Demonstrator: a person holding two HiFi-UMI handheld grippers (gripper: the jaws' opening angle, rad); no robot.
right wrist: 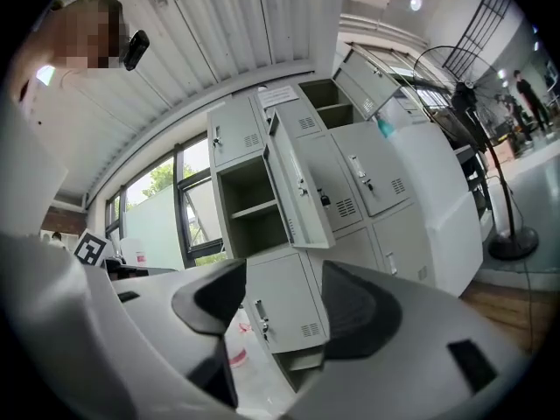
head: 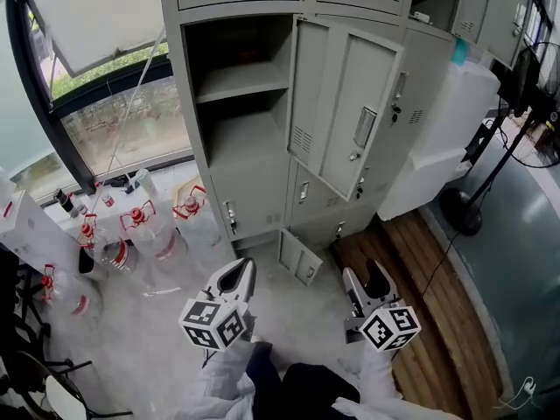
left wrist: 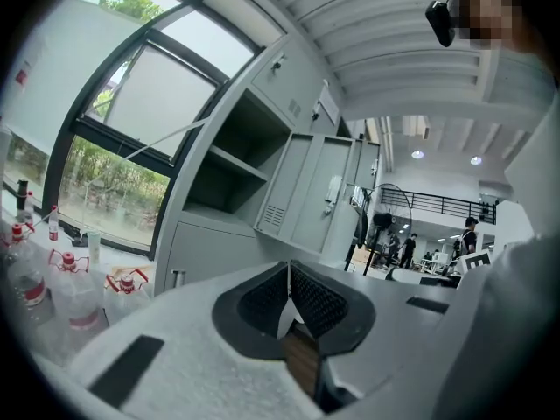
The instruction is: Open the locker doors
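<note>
- The tall grey metal locker bank (head: 262, 208) stands at the far side of the pale floor, straight ahead of both grippers.
- In its left column 1 compartment (head: 241, 103) gapes open, with 1 shelf (head: 241, 81) across it; its grey door (head: 354, 116) hangs swung out to the right.
- Below it, the grey lower door with a metal handle (head: 249, 195) is closed, and a small grey door (head: 297, 256) at floor level stands ajar.
- The left gripper (head: 238, 278) hangs near, well apart from the lockers, its black-padded jaws pressed together on nothing.
- The right gripper (head: 366, 278) is beside it, jaws spread apart and empty.
- Clear plastic bottles with red caps (head: 157, 234) cluster on the floor to the left, under the window.
- A black standing fan (head: 464, 208) is on the right.
</note>
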